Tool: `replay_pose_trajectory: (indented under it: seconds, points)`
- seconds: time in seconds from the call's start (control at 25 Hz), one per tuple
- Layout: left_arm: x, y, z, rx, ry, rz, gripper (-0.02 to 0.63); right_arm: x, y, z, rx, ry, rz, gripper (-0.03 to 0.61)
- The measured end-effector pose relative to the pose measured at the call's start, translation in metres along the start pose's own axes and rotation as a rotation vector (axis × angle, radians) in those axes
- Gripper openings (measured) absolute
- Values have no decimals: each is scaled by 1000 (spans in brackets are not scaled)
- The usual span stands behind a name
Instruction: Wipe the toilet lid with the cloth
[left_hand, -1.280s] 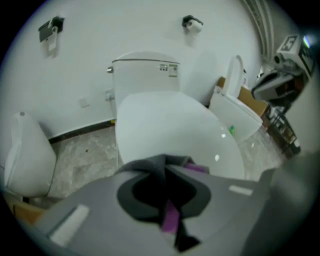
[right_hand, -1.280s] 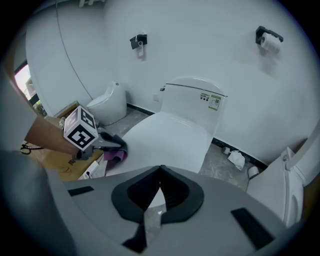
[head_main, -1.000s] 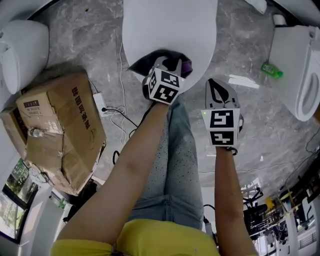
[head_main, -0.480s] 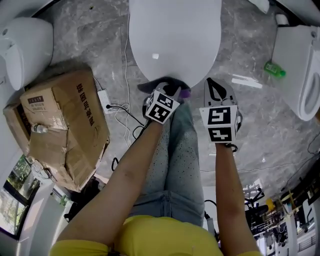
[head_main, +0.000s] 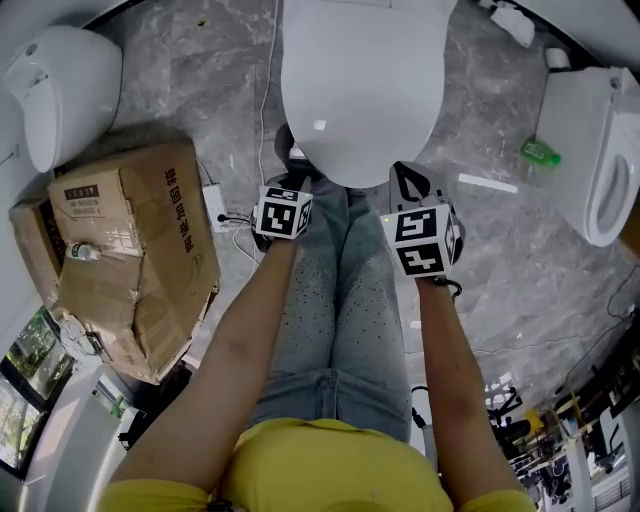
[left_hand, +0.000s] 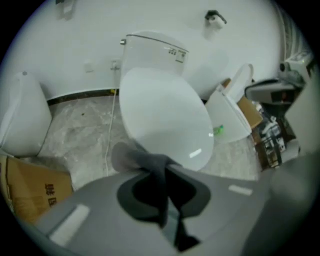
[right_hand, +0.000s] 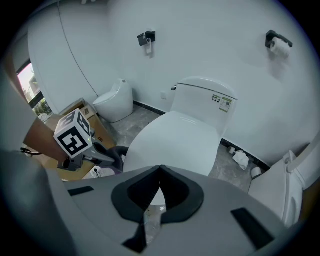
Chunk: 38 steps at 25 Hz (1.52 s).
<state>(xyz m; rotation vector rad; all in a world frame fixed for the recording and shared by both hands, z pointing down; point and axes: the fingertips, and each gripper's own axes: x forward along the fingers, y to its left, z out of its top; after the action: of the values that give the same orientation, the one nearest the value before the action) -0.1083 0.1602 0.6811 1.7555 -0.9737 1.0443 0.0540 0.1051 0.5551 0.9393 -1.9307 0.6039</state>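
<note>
The white toilet lid (head_main: 360, 90) is down, just ahead of the person's knees. A dark grey cloth (left_hand: 150, 161) hangs pinched in my left gripper (left_hand: 163, 169), whose jaws are shut on it. In the head view that left gripper (head_main: 287, 190) is at the lid's front left rim, with the cloth (head_main: 296, 168) bunched at the edge under its marker cube. My right gripper (head_main: 405, 172) hovers by the lid's front right rim. In the right gripper view the right gripper (right_hand: 160, 168) is shut and holds nothing, with the lid (right_hand: 175, 140) beyond it.
A taped cardboard box (head_main: 130, 250) lies on the floor at the left, with a power strip and cables (head_main: 215, 205) beside it. Another white toilet (head_main: 65, 85) stands far left. A third toilet (head_main: 600, 150), its seat open, and a green bottle (head_main: 540, 152) are at the right.
The left gripper has dragged the cloth from the front of the lid toward the person and to the left, down to the lid's front left rim. The right gripper shifted slightly forward.
</note>
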Motion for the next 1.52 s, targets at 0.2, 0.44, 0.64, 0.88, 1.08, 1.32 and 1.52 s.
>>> replay_pose_trajectory:
  seconds: [0.2,0.44,0.64,0.88,1.08,1.32,1.52]
  points:
    - [-40,-5,35,42,-75,-9,17,-26,0,16,10,-10,-36,15]
    - [-79,-25,63,103,-121,-38,17,-53,1,39,33,-36,-73,15]
    - [-103,-38,74,101,-144,-49,17,-71,1,50,39,-46,-93,15]
    - [-129,-53,91,84,-179,-58,17,-93,-3,52,41,-39,-102,15]
    - [-152,-65,124,75,-240,-61,17,-111,-9,63,24,-50,-96,15]
    - [-189,-86,175,63,-365,-66,17,-135,-27,89,41,-105,-94,15]
    - [-231,-102,213,76,-493,-74,17,-164,-43,116,72,-188,-118,15]
